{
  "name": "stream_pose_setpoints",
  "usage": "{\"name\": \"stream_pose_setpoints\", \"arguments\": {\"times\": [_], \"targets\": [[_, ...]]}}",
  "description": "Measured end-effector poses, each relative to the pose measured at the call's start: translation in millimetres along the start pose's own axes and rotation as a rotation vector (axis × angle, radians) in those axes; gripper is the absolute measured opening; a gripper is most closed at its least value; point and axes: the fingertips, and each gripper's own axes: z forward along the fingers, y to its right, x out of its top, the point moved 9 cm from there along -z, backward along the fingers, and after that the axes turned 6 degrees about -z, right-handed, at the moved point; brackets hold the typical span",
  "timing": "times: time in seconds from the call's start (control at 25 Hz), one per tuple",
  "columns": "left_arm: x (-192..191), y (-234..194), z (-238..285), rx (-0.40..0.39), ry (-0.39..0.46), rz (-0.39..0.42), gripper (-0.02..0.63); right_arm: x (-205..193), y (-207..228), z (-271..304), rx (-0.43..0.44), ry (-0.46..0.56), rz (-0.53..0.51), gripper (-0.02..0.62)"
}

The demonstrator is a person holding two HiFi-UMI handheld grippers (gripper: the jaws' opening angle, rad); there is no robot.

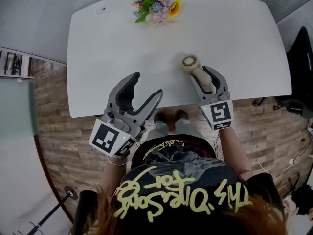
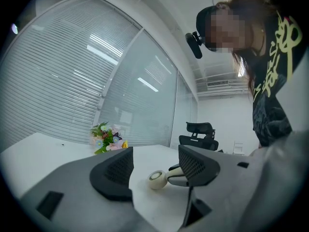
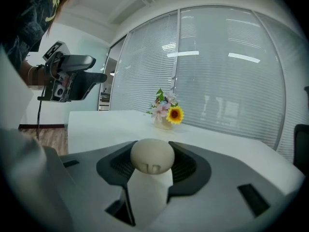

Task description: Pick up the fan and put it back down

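A small cream hand-held fan (image 1: 190, 62) lies along my right gripper (image 1: 202, 75), whose jaws are shut on its handle; its round head sticks out past the fingertips over the white table (image 1: 122, 43). In the right gripper view the fan (image 3: 152, 154) fills the gap of the right gripper (image 3: 153, 167). Seen from the left gripper view, the fan (image 2: 158, 180) hangs low at the tabletop; contact cannot be told. My left gripper (image 1: 146, 85) stands open with nothing between its jaws at the table's front edge, left of the fan, and shows as the left gripper (image 2: 155, 166).
A bunch of flowers (image 1: 154, 4) stands at the table's far edge. A black office chair (image 2: 200, 132) stands beyond the table's right side. Wooden floor (image 1: 58, 131) lies below the front edge. The person's legs are under the table's front.
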Motion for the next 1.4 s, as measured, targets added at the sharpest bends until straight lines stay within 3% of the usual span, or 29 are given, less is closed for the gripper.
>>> {"name": "stream_pose_setpoints", "arguments": {"times": [0.6,1.16,1.4], "targets": [[-4,4,9,-0.029,-0.005,-0.012,0.281,-30,-1,0,-0.012,-0.143,0.066,0.193],[-6,3,16,-0.039,-0.004,-0.018,0.281,-33,-8,14,0.043,-0.301,-0.002,0.193],[-5,3,16,-0.04,0.002,-0.02,0.281,-33,-6,17,0.068,-0.372,0.013,0.193]]}}
